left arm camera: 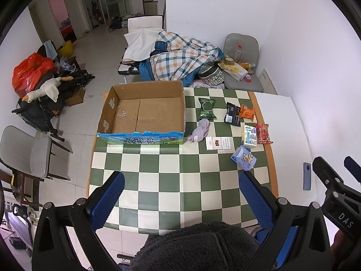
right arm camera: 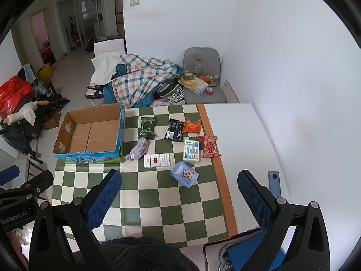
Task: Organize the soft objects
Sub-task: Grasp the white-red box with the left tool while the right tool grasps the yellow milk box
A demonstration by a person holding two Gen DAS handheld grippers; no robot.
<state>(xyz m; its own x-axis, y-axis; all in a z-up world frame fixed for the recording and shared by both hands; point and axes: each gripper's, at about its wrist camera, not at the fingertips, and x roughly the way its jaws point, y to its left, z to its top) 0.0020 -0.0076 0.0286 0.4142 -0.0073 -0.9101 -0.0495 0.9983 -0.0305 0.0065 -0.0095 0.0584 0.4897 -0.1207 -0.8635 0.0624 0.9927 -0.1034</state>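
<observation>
Showing switch plate (right arm camera: 135, 0) only from right wrist, both views share cardboard box (left arm camera: 144, 113).

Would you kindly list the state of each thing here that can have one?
Cardboard box: open, empty.
Left gripper: open, holding nothing.
Right gripper: open, holding nothing.
Purple cloth: crumpled, beside the box.
Blue tissue pack: lying closed on the table.
Green snack bag: sealed, lying flat.
</observation>
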